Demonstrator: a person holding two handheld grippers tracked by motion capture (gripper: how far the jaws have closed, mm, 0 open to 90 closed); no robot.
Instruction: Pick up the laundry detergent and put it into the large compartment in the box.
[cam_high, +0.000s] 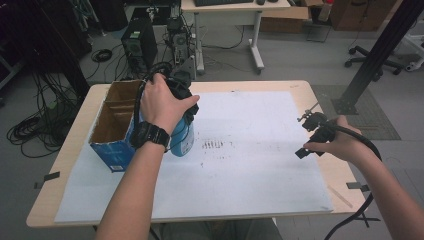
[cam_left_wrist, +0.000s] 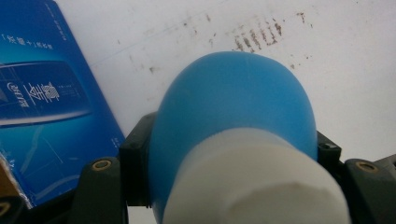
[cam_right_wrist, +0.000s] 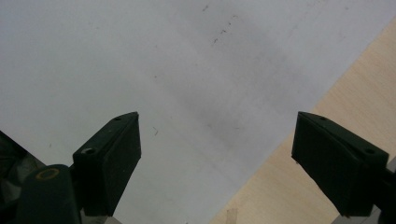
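- Cardboard box (cam_high: 114, 122) at the left of the worktop (cam_high: 300, 90): open top, brown inside, blue printed outer wall. In the left gripper view that wall (cam_left_wrist: 42, 102) carries white Chinese characters and small print, too blurred to read.
- Left gripper (cam_high: 182, 107), just right of the box: its jaws are clamped on a blue bottle (cam_high: 182, 140), one jaw at each side just under the white cap (cam_left_wrist: 254, 186). The bottle hangs upright, beside the box; I cannot tell whether its base touches the sheet.
- White sheet (cam_high: 250, 170) covers most of the worktop; dark smudge marks (cam_high: 212, 145) lie just right of the bottle.
- Right gripper (cam_high: 311, 135) near the right edge of the sheet: its jaws stand wide apart with nothing between them, over the sheet's border and the bare wood (cam_right_wrist: 355, 74).
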